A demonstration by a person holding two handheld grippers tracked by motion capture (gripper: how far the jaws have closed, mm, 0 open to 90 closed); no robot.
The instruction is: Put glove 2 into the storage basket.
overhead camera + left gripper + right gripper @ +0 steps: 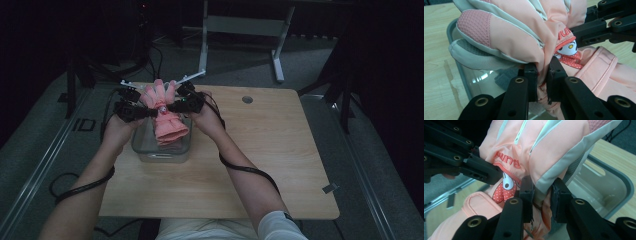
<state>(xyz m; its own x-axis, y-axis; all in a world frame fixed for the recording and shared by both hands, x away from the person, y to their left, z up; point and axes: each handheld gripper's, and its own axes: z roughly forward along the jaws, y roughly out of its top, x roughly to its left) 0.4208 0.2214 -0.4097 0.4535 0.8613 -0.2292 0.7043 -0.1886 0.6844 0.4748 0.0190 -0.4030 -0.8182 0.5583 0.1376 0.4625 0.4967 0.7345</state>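
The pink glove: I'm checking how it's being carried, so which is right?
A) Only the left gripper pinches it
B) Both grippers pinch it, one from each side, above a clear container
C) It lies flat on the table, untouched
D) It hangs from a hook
B: the left gripper and the right gripper each clamp a fold of the pink glove, which hangs over the clear container on the wooden table.

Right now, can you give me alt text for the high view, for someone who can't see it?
Two hand-held grippers, left gripper and right gripper, pinch a pink glove from either side and hold it over a clear container on a wooden table. The person's forearms reach in from the bottom edge.
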